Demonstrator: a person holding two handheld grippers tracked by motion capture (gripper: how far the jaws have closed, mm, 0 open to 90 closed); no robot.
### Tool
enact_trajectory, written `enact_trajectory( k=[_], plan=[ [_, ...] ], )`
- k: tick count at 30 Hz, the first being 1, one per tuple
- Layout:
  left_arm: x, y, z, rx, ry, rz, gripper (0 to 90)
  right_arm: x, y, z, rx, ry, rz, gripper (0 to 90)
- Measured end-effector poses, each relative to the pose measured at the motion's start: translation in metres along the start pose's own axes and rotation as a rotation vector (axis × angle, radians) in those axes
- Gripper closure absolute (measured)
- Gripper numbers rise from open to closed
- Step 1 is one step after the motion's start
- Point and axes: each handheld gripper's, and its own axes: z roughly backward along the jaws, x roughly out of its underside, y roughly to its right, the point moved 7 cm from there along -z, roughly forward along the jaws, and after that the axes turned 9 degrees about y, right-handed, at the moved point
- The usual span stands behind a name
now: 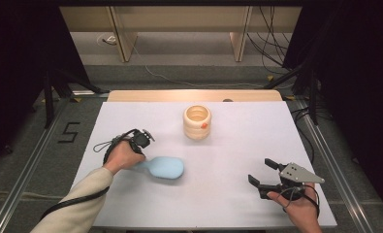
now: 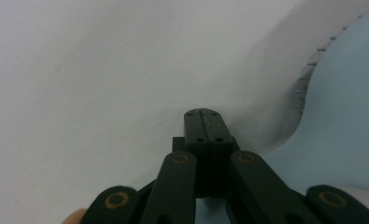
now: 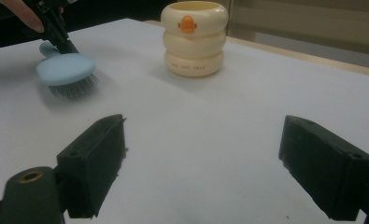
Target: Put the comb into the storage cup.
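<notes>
My left tongs (image 1: 141, 156) pinch the blue brush (image 1: 166, 167) by its handle, bristles down for control; right tongs (image 1: 265, 174) wait open, empty, near the cup (image 1: 197, 122)

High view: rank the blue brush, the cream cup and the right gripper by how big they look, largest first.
1. Right gripper, widest; it is nearer the camera, which may flatter it.
2. Blue brush.
3. Cream cup, farthest away.

A cream sleeve (image 1: 77, 201) covers the left forearm; both grippers are black, with brass-ringed pivots, and the right gripper (image 1: 265, 174) carries a grey three-cornered plate.
</notes>
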Motion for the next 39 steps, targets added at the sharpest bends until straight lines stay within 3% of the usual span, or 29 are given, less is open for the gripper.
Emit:
enact_trajectory(
  k=[10,25,33,39],
  plan=[
    [0.013,0.002,0.005,0.000,0.023,0.016,90.0,0.000,0.000,0.000,0.002,-0.002,-0.004,15.8],
    [0.026,0.010,0.010,-0.043,0.075,0.039,90.0,0.001,0.000,0.000,0.002,-0.004,-0.005,15.7],
    [0.032,0.013,0.013,-0.024,0.096,0.074,90.0,0.000,0.000,0.000,0.001,-0.002,-0.003,15.7],
    [0.036,0.017,0.015,-0.021,0.099,0.069,90.0,0.000,0.000,0.000,0.000,-0.002,-0.003,15.7]
  ],
)
